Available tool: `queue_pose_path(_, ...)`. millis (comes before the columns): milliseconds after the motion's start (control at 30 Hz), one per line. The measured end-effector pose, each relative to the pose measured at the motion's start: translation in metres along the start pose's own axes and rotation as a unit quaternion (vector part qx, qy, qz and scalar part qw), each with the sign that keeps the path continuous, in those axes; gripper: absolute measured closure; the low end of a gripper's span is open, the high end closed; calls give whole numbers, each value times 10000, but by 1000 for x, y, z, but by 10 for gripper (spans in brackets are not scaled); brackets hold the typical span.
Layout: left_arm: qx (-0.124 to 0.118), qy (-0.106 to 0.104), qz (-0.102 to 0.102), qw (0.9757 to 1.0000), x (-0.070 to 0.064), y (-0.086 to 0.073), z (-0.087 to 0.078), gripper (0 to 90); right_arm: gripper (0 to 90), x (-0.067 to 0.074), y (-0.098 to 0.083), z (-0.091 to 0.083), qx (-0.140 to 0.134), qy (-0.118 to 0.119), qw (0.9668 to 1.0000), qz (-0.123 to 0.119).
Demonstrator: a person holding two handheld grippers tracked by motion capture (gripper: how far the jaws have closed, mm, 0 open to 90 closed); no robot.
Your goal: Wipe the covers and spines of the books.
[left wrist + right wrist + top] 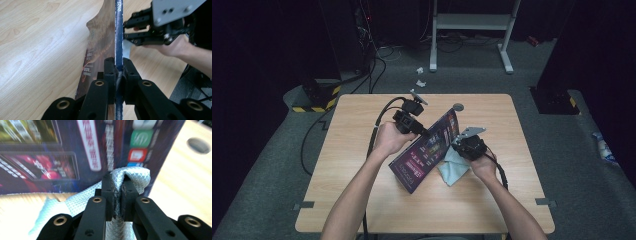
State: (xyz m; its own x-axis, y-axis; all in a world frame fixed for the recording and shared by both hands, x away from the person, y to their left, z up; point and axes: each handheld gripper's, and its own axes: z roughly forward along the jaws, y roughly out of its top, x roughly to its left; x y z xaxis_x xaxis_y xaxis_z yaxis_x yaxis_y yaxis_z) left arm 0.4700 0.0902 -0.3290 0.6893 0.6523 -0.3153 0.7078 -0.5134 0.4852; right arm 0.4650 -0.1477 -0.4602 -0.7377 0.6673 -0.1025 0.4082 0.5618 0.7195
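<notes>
Wooden table point(362, 200) bears booklet point(427, 150) tilted on edge, running near-left to far-right.

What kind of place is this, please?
Probably a lab or recording studio: a bare wooden table on grey carpet, black curtains around, cables and a metal stand behind.
</notes>
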Motion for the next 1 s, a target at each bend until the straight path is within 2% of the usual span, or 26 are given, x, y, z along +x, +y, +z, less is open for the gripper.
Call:
queue_pose_path(100,84,80,84,9999,-2,-1,0,838,835,-3,9,-12,-253,-6,9997,7)
queue_pose_path(167,57,55,106,9999,-4,-2,-2,838,835,-4,9,-15,-294,8,9996,30)
queue_pose_path(267,-9,43,121,9999,-4,-4,-6,838,834,-8,-1,-3,86,-30,9999,64)
queue_pose_path(333,-6,45,124,9999,-4,-5,-7,838,835,-11,-10,4,204,20,9996,205)
queue_pose_path(400,39,47,125,9999,-4,-6,-6,838,835,-12,-13,5,223,31,9994,246)
queue_pose_path(467,129,72,146,9998,-4,-6,-2,838,835,-11,-7,0,58,45,9998,169)
queue_pose_path(567,235,153,182,9994,-6,-4,4,837,835,-10,13,-19,-222,37,9997,84)
queue_pose_path(733,305,241,231,9990,-9,0,8,837,835,-7,48,-54,-722,32,9973,-166)
queue_pose_path(833,313,276,287,9987,-11,2,9,838,835,-5,58,-65,-872,56,9959,-235)
queue_pose_path(900,285,293,305,9987,-12,2,8,837,835,-4,55,-59,-722,85,9970,-253)
queue_pose_path(1000,181,183,250,9994,-11,2,4,838,834,-5,36,-39,-354,152,9991,-160)
